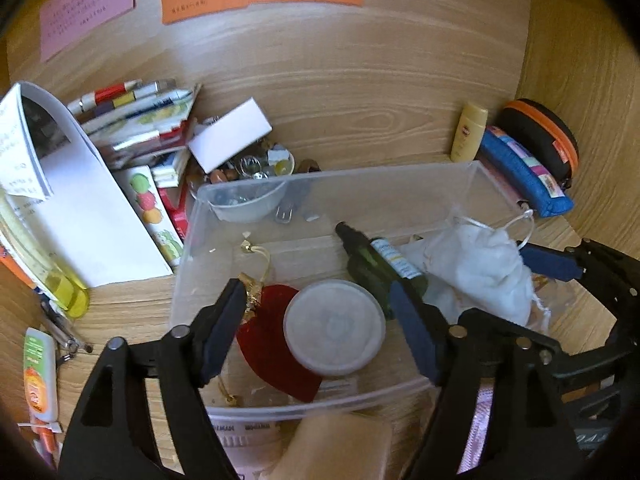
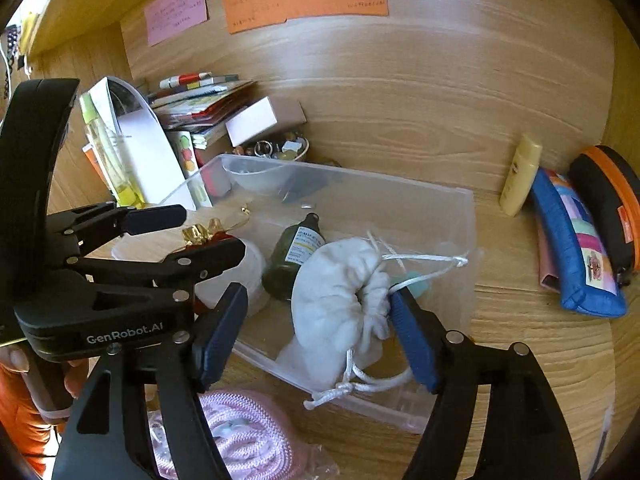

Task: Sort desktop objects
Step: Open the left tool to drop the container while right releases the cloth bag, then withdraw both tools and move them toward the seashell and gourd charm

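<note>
A clear plastic bin (image 1: 400, 178) (image 2: 468, 232) stands on the wooden desk. Inside lie a round white lidded tub (image 1: 334, 326), a red pouch with gold tie (image 1: 268, 340), a dark green bottle (image 1: 380, 268) (image 2: 294, 256) and a white drawstring bag (image 1: 476, 268) (image 2: 340, 304). My left gripper (image 1: 320, 332) is open, its jaws either side of the tub and above it. My right gripper (image 2: 320, 340) is open around the white bag, with its right pad (image 2: 412, 344) touching the bag's gathered neck.
Books and papers (image 1: 132, 120) are piled at the left with a white box (image 1: 230, 134) and a bowl of trinkets (image 1: 260, 164). A yellow bottle (image 2: 520, 176), blue pouch (image 2: 576, 252) and black-orange case (image 2: 612, 208) sit right. A pink cord coil (image 2: 248, 436) lies in front.
</note>
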`<action>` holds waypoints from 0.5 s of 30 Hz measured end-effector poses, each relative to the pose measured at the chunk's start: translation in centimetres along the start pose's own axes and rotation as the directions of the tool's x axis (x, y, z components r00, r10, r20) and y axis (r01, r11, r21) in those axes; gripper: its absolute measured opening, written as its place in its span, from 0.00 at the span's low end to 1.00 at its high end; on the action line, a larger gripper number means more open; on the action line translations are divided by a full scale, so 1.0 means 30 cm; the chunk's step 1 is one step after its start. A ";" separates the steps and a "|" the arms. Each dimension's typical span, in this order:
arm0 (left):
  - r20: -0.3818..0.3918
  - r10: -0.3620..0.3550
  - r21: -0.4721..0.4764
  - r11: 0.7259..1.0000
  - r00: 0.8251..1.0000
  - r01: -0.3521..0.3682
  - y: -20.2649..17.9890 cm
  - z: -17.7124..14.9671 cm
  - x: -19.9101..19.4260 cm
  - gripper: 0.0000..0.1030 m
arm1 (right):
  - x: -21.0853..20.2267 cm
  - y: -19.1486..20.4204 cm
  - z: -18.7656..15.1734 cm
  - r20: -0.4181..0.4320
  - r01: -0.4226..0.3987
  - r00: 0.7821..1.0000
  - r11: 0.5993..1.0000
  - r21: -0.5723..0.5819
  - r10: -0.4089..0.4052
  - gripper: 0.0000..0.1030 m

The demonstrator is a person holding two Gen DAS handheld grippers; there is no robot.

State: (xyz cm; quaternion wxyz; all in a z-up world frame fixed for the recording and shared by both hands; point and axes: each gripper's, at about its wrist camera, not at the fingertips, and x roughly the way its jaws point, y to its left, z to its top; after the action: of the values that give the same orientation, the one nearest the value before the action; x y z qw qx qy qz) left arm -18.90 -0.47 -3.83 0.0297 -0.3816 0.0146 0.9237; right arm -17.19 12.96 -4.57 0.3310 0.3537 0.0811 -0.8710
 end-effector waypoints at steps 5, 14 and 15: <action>0.035 0.022 -0.003 1.000 0.999 -0.022 0.001 0.000 -0.060 0.82 | -0.042 -0.026 -0.005 0.000 -0.057 0.998 0.998 0.039 0.057 0.70; 0.109 0.069 -0.014 0.998 0.992 -0.068 -0.004 -0.019 -0.183 0.92 | -0.164 -0.046 -0.039 0.071 0.005 0.997 0.999 0.042 -0.008 0.84; 0.117 0.074 -0.018 0.997 0.990 -0.072 -0.002 -0.024 -0.198 0.92 | -0.178 -0.047 -0.044 0.077 0.017 0.997 0.999 0.036 -0.020 0.85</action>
State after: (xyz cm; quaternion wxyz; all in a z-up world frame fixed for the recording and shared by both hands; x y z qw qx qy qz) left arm -14.19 -0.71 -0.12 -0.0059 -0.3261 0.0206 0.9451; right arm -14.52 17.30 -2.09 0.3195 0.3248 0.0564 -0.8884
